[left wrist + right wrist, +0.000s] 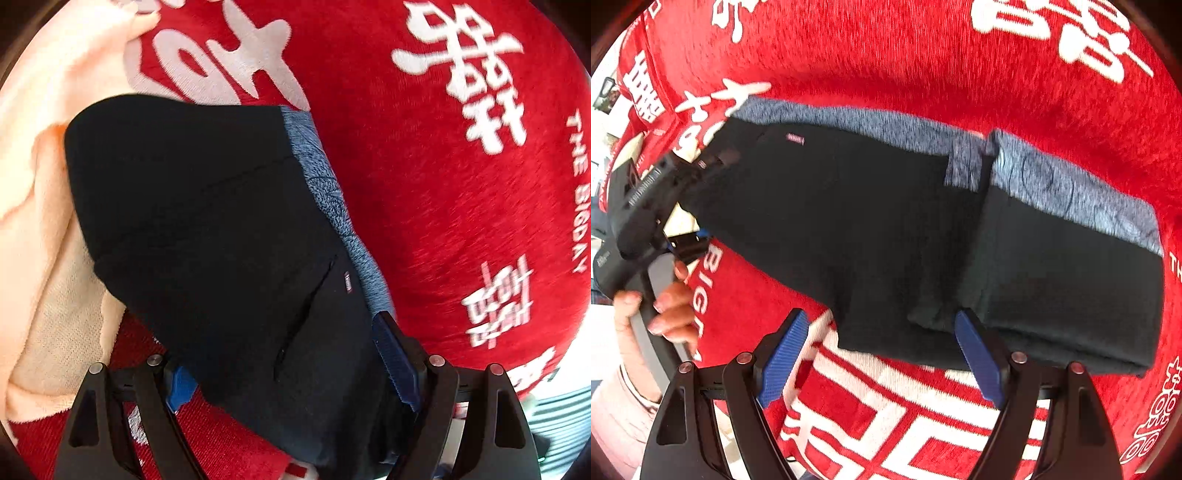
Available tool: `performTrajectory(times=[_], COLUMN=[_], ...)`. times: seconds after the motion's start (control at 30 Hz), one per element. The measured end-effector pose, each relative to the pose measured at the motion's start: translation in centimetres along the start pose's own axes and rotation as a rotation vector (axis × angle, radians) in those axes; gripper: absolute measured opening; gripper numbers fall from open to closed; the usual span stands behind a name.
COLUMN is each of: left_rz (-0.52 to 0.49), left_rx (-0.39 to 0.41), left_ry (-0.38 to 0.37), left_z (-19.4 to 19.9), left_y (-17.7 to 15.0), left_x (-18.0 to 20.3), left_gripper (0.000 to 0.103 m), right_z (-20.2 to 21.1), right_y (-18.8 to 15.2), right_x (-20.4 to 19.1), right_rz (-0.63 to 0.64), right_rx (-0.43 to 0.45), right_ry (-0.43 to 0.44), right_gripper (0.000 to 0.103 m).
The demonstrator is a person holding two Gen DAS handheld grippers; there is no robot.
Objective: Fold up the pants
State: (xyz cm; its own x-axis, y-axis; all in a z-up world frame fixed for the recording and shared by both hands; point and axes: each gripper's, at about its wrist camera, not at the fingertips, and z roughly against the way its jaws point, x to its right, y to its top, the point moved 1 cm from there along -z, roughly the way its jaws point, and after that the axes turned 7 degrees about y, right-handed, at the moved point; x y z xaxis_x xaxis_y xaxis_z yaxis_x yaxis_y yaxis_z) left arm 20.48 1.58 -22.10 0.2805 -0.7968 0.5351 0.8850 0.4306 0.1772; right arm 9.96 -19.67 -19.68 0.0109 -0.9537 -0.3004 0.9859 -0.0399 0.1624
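Hand-held gripper, jaws wide, steeply down over folded pants

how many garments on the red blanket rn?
2 that I can see: black pants folded in the middle of the red blanket, and a peach cloth heaped at its far-left edge. More may be out of frame.

White "THE BIGDAY" stands on the red blanket

Left claw angled downward, its blue-padded fingers spread wide. Right claw pointing steeply down, fingers equally wide. A hand grips the left claw's handle.
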Motion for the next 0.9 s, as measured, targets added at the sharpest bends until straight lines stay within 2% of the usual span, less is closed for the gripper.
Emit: performTrajectory(times=[0.03, 0.07, 0.1, 0.13, 0.2, 0.3, 0.47, 0.53, 0.67, 0.73, 0.8, 0.9], left_rz=[-0.022, -0.041, -0.061, -0.073, -0.040, -0.054, -0.245, -0.343, -0.449, -0.471, -0.483, -0.504], left_rx=[0.001, 0.009, 0.016, 0.013, 0.010, 0.015, 0.091, 0.120, 0.144, 0.150, 0.155, 0.159], left_ry=[0.048, 0.100, 0.151, 0.196, 0.184, 0.203, 0.341, 0.394, 0.460, 0.479, 0.494, 0.514], left_z=[0.0, 0.1, 0.1, 0.3, 0.7, 1.2, 1.8, 1.9, 1.8, 1.7, 1.7, 1.5], left_y=[-0.1, -0.1, -0.2, -0.1, 0.1, 0.1, -1.2, -1.9, -2.8, -3.0, -3.2, -3.5], left_x=[0.5, 0.9, 1.2, 1.0, 0.4, 0.8, 4.3, 5.6, 6.9, 7.4, 7.6, 8.0], left_gripper=[0.081, 0.068, 0.046, 0.038, 0.023, 0.022, 0.022, 0.022, 0.022, 0.022, 0.022, 0.022], right_z=[0.1, 0.2, 0.4, 0.6, 0.9, 1.1, 0.8, 0.3, -1.6, -2.7, -4.4, -6.4], right_y=[0.3, 0.8, 1.4, 1.9, 3.3, 5.8, 9.4, 11.3, 15.8, 17.4, 19.2, 20.7], right_x=[0.0, 0.0, 0.1, 0.1, 0.0, -0.3, -1.5, -2.7, -6.5, -8.6, -11.3, -15.3], right_rz=[0.002, 0.003, 0.004, 0.006, 0.013, 0.014, 0.014, 0.023, 0.058, 0.072, 0.080, 0.135], right_rx=[0.004, 0.011, 0.017, 0.021, 0.023, 0.013, -0.046, -0.095, -0.208, -0.270, -0.332, -0.399], right_ry=[0.000, 0.000, 0.003, 0.006, 0.009, 0.033, 0.092, 0.133, 0.221, 0.257, 0.267, 0.259], right_gripper=[0.084, 0.084, 0.084, 0.084, 0.084, 0.084, 0.084, 0.084, 0.086, 0.097, 0.102, 0.102])
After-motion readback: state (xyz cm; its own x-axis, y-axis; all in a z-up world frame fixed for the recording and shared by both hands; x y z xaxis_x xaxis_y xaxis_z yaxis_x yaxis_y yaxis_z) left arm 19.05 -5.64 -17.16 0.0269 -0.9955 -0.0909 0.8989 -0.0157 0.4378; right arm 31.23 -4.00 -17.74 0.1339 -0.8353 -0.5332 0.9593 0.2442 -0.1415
